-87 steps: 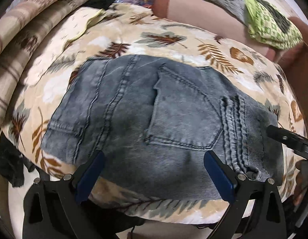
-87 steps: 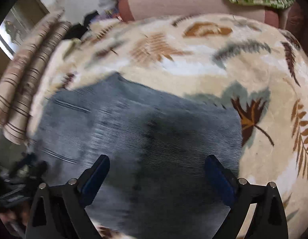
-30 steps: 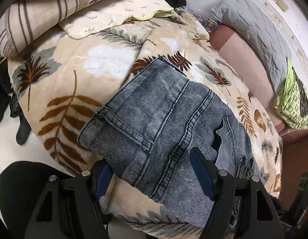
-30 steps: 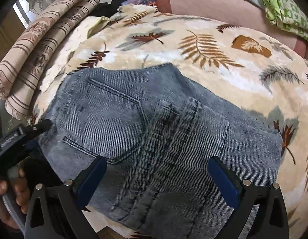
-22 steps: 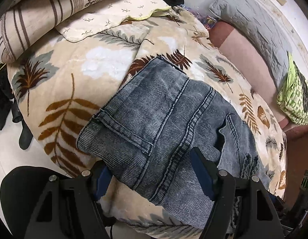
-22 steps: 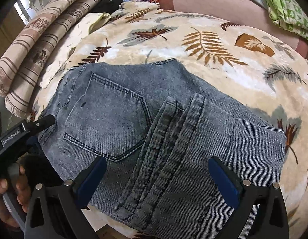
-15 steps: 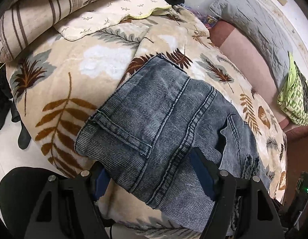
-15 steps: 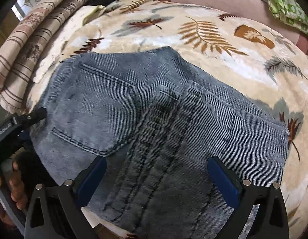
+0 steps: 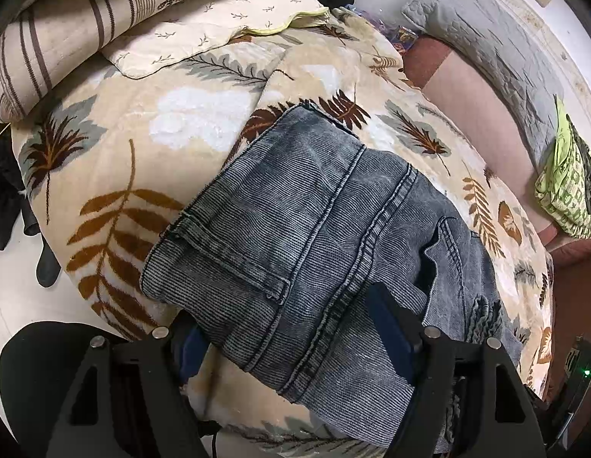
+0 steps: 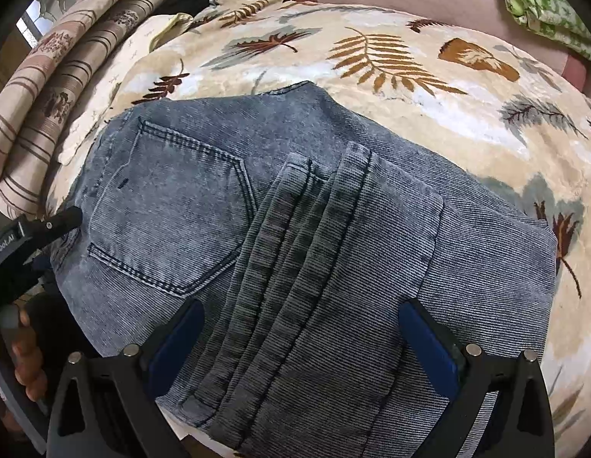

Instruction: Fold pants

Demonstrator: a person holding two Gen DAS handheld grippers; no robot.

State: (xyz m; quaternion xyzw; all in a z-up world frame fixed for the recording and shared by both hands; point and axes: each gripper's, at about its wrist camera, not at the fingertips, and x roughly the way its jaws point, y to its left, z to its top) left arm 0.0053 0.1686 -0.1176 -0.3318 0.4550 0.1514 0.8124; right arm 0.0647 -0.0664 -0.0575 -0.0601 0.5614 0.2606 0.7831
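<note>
Since a second earlier, we had barely shifted; the pants (image 9: pixel 318 236) still lay as a compact folded stack on the leaf-print blanket (image 9: pixel 150 129), near its front edge. Folding looked nearly done, perhaps only tidying left. Our left gripper (image 9: pixel 291 328) straddled the stack's near edge, released; our right gripper (image 10: pixel 299 337) hovered, spread wide.

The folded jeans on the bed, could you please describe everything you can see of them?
The jeans are grey-blue washed denim, folded into a compact, roughly square bundle. A stitched back pocket faces up, beside stacked hems and seams. They lie flat on the leaf-print blanket, near its front edge. The left gripper and right gripper both stand open at the bundle's near edge, neither visibly clamping it.
</note>
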